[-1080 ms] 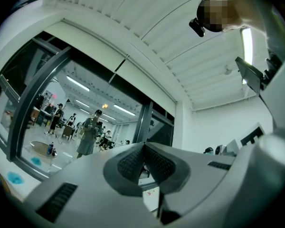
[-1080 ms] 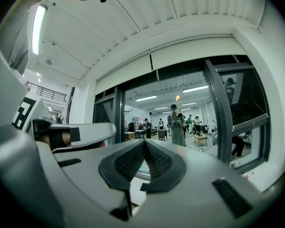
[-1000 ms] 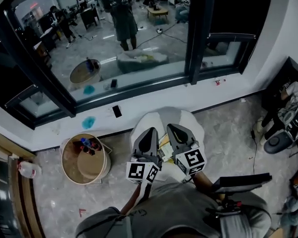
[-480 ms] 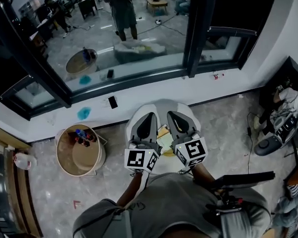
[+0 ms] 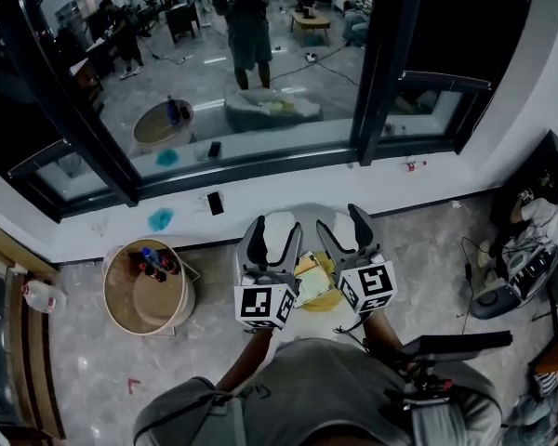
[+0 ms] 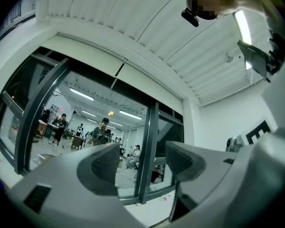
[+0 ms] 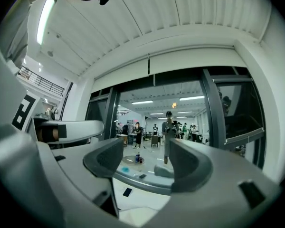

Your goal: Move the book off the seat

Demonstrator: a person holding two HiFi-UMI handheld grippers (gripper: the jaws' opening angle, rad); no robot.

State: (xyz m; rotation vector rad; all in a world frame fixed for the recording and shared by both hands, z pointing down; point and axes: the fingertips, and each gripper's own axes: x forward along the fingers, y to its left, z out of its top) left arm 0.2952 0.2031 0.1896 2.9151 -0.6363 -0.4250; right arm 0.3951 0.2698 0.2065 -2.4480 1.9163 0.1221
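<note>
Down on the white round seat [image 5: 304, 223] by the window wall lies the book [image 5: 312, 280], yellowish and flat; from above it shows between the two grippers, and I cannot tell if either one touches it; the left gripper [image 5: 272, 235] is over the left side of the seat; its jaws have just been opening and now stand wide apart with nothing between them; the right gripper [image 5: 344, 229] is over the right side of the seat, just beside the left one; its jaws have just been opening too and stand apart, holding nothing; on the floor to the left of the seat stands a round wooden tub [image 5: 158, 307] with small bottles [image 5: 153, 265] in it; a dark flat thing [image 5: 216, 203] and a blue thing [image 5: 161, 218] lie on the white sill.
</note>
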